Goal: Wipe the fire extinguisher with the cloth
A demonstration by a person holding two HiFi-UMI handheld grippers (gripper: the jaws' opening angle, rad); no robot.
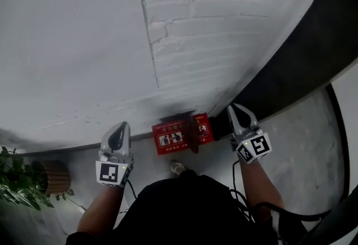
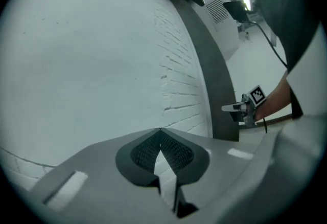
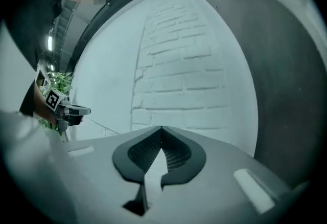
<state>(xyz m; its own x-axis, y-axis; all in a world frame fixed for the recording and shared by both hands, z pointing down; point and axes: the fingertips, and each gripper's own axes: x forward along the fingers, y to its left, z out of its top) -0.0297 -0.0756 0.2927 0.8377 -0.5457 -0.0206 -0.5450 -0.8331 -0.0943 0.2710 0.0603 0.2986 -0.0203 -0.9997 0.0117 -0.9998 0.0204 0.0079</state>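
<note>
Head view. Left tool (image 1: pixel 119 128) and right tool (image 1: pixel 235 109) are both held level toward the white wall (image 1: pixel 72 42), one each side of the body, well apart. Each tool's own view shows its ribbed pads pressed together at the tips with nothing between them. No cloth shows in any view.

Task's thing: a red fire extinguisher box (image 1: pixel 171 137) on the floor (image 1: pixel 302 143), at 6 o'clock of the head view, backed against the wall's foot where the painted brick (image 1: pixel 218 31) begins. White pictogram labels are on the faces seen. The extinguisher is probably inside, but the box hides it. A shoe (image 1: pixel 178 167) stands just short of the box.

Why so, as a judgement: empty, closed tools held off the box suit either a moment with the cloth yet to be fetched or one with it put away.

Room: the floor lies open toward 4 o'clock, up to a dark grey strip (image 1: pixel 302 53). A potted plant (image 1: pixel 19 182) and its ribbed pot (image 1: pixel 55 175) at 8 o'clock crowd the left. The wall closes off 12 o'clock.
</note>
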